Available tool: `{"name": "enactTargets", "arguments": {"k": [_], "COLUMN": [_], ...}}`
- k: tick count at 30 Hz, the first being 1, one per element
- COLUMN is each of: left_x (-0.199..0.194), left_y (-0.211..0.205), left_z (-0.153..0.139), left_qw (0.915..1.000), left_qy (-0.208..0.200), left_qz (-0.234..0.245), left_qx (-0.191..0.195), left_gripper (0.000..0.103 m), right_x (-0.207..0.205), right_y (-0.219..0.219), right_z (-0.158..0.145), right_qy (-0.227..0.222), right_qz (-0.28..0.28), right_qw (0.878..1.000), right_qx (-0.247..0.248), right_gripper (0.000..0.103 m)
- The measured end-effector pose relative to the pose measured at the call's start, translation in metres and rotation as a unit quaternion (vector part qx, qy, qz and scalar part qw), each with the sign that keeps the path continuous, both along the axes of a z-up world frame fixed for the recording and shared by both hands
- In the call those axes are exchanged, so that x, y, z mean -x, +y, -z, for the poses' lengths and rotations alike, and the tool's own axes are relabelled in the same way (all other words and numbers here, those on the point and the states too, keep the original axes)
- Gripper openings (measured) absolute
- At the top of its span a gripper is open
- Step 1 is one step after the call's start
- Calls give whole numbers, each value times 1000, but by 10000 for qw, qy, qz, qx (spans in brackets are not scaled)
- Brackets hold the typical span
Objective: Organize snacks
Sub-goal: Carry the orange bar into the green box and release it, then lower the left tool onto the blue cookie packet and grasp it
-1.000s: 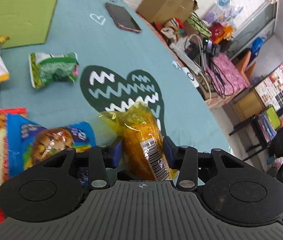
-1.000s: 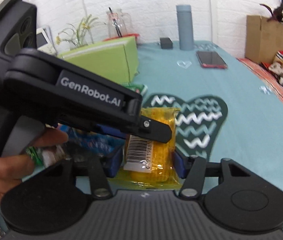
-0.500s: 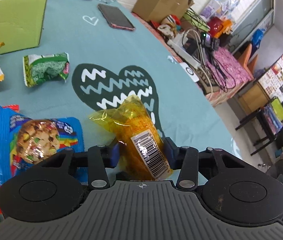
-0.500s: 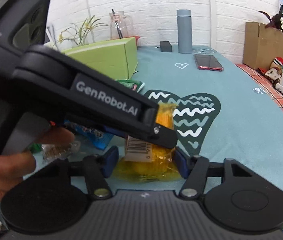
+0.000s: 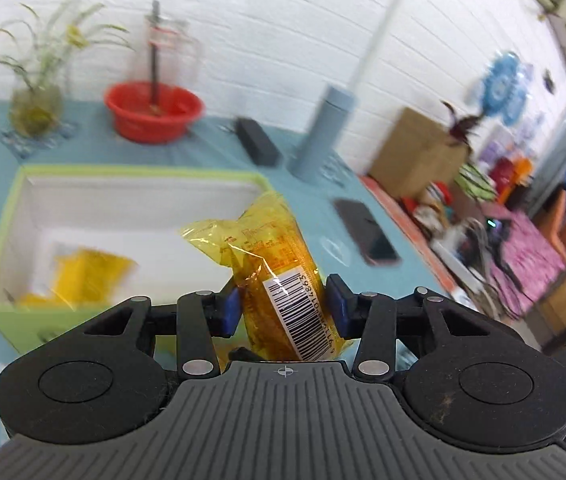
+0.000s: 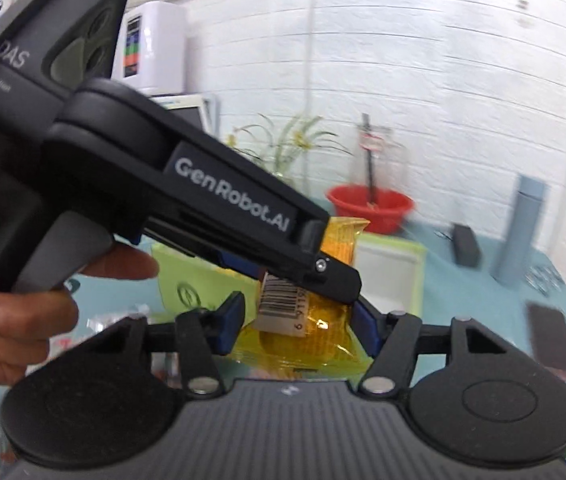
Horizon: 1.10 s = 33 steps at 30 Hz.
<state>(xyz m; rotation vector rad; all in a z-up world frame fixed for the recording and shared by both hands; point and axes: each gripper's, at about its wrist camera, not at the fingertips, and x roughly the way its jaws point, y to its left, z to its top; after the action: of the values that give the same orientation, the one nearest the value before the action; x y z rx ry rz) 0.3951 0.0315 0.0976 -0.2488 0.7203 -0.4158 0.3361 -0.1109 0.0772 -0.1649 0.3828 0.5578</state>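
Observation:
My left gripper (image 5: pixel 282 307) is shut on a yellow snack pack (image 5: pixel 271 264) with a barcode label, held in the air in front of an open green box (image 5: pixel 131 174) with a white inside. A yellow packet (image 5: pixel 87 276) lies in the box. In the right wrist view the left gripper's body (image 6: pixel 187 196) crosses in front, and the yellow snack pack (image 6: pixel 311 324) sits between my right gripper's (image 6: pixel 301 328) spread fingers. The right pads do not visibly press it.
On the teal table behind the box stand a red bowl (image 5: pixel 153 114), a plant in a jar (image 5: pixel 35 108), a grey-blue bottle (image 5: pixel 321 136) and a small black box (image 5: pixel 257 142). A phone (image 5: pixel 365 232) lies to the right. Clutter lies beyond the table's right edge.
My left gripper has lifted the yellow snack pack off the table and swung it up toward the green box. Both views now look at the back wall rather than down at the table.

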Motion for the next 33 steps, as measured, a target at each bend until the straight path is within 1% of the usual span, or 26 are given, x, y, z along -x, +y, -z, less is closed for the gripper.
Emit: {"name": "enactTargets", "arguments": {"k": [4,6,9,10,12,13,14,16,17,19,21,23,26,27,29,30,33], "left_x": [-49,-70,-97,-104,-114,-116,-116,-106,-98,-78,-55,-27,19,33,63,76,111], "left_y": [22,28,31,33,34,34,35,37,37,36,34,31,24,22,16,12,-3], "left_z": [7,17,38,45,55,57,58,52,48,37,28,21,19,19,24,27,40], "left_qw": [9994,9993,9987,9985,9982,9979,9977,9984,9988,9992,9993,9995,9995,9994,9992,9991,9990], "left_qy": [28,131,365,427,515,552,555,431,341,153,-25,-145,-289,-330,-380,-401,-320], "left_qz": [-270,-289,-268,-266,-255,-303,-335,-335,-326,-331,-315,-231,-133,-87,-17,47,197], "left_qx": [-190,-216,-211,-192,-169,-172,-176,-147,-144,-189,-205,-156,-28,15,118,152,246], "left_gripper": [21,21,22,24,35,43,45,48,54,61,65,73,76,76,77,77,77], "right_x": [-56,-77,-108,-115,-124,-126,-128,-123,-116,-96,-74,-51,-9,5,36,60,105], "right_y": [32,37,37,36,34,32,32,25,21,9,-5,-18,-34,-40,-54,-61,-79], "right_z": [4,12,24,28,34,34,31,26,21,14,6,0,0,3,7,6,24], "right_qy": [102,236,556,654,733,732,703,575,487,332,191,93,80,102,158,221,427], "right_qz": [-213,-230,-234,-225,-176,-148,-124,-73,-78,-101,-106,-127,-67,-35,125,206,501], "right_qw": [9994,9990,9980,9975,9971,9972,9974,9983,9988,9993,9992,9988,9986,9984,9980,9977,9962], "right_qx": [266,294,200,159,91,80,71,14,-25,-162,-331,-459,-521,-549,-598,-611,-565], "right_gripper": [70,70,71,73,80,82,84,94,94,93,93,94,96,103,103,103,103]}}
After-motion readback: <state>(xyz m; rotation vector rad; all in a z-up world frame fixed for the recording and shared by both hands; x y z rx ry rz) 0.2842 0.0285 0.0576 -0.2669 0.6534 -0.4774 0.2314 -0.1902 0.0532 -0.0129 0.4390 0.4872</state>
